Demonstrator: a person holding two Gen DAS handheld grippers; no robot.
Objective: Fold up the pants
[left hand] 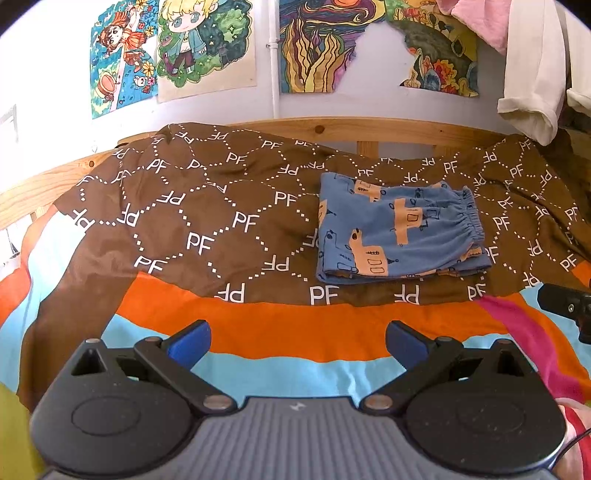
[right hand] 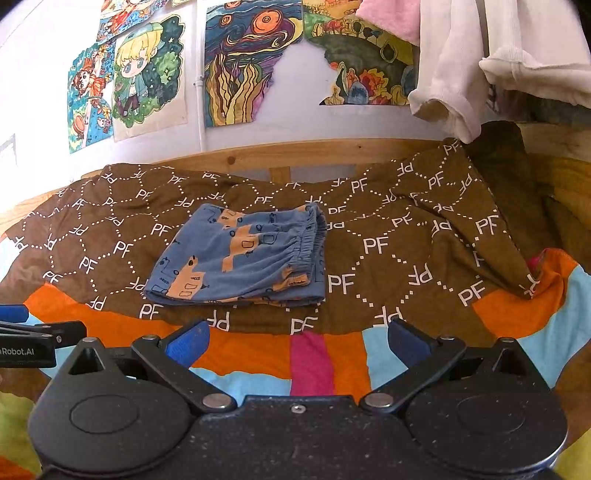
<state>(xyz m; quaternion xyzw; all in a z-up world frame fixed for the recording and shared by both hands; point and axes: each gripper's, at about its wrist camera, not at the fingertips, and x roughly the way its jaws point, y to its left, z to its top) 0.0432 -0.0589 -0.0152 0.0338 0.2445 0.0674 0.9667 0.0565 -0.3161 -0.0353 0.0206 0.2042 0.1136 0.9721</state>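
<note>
One pair of blue pants (left hand: 399, 232) printed with orange vehicles lies folded into a compact rectangle on a brown blanket (left hand: 207, 206) patterned with white "PF" letters. The elastic waistband sits at the right end of the bundle, and the folded edge runs along its left. In the right wrist view the same pants (right hand: 240, 258) rest left of centre, on the brown blanket (right hand: 406, 240), well apart from both grippers.

Two grippers are in view. The left gripper (left hand: 298, 341) hovers at the near edge over a striped sheet (left hand: 295, 332) of orange, light blue and pink bands; its two blue-padded fingers are spread wide with nothing between them. The right gripper (right hand: 297, 341) stands likewise over the striped sheet (right hand: 258, 350), its jaws parted and empty. Each camera catches a part of the other gripper at its frame edge.

The brown blanket covers the far part of the bed, and the striped sheet shows on the near side. A wooden bed rail (left hand: 332, 129) runs along the far side against the wall. Four coloured drawings hang on that wall: two cartoon figures (left hand: 207, 40) on the left and two swirling landscape pieces (left hand: 317, 44) on the right. At the far right hang one white garment (left hand: 532, 74) and one pink cloth (left hand: 480, 18).
</note>
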